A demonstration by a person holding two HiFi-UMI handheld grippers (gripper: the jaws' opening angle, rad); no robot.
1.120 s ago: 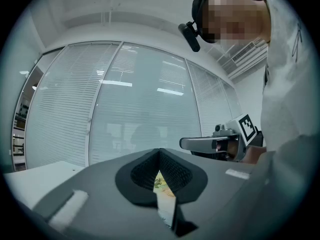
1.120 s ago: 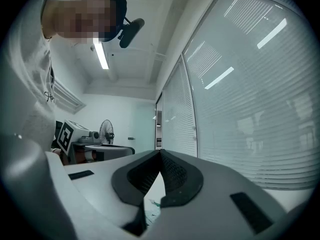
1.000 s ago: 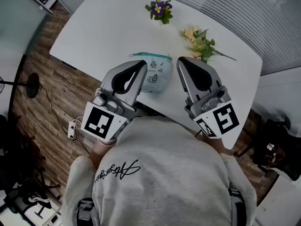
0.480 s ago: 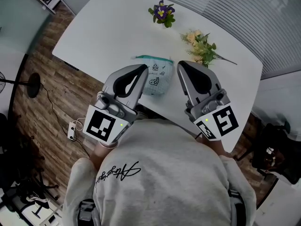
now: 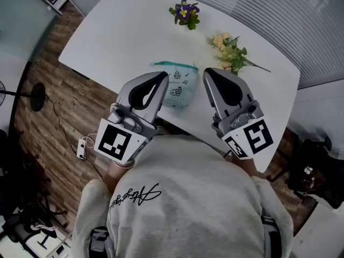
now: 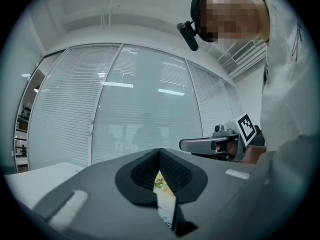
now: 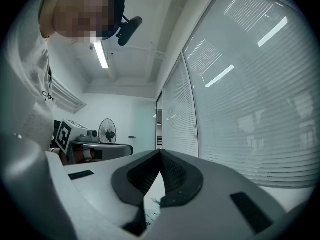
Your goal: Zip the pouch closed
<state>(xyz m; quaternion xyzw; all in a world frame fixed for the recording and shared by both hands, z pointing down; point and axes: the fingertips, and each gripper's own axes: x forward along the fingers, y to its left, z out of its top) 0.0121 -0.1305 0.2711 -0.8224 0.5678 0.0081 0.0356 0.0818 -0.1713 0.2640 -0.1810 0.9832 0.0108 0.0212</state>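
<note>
A small pale pouch (image 5: 178, 88) with printed drawings and a teal zipper edge (image 5: 173, 65) lies flat on the white table (image 5: 118, 31), near its front edge. My left gripper (image 5: 163, 74) hovers over the pouch's left side, jaws shut and empty. To the pouch's right, my right gripper (image 5: 207, 71) is also shut and holds nothing. In the left gripper view the closed jaws (image 6: 159, 152) point level, with a sliver of the pouch (image 6: 165, 210) showing below them. The right gripper view shows its jaws (image 7: 160, 153) closed too. The grippers hide part of the pouch's sides.
A purple flower bunch (image 5: 185, 12) lies at the table's far side. A yellow and peach flower sprig (image 5: 228, 50) rests just beyond the right gripper. Window blinds (image 5: 279, 15) stand behind the table. Wooden floor (image 5: 48, 117) lies to the left.
</note>
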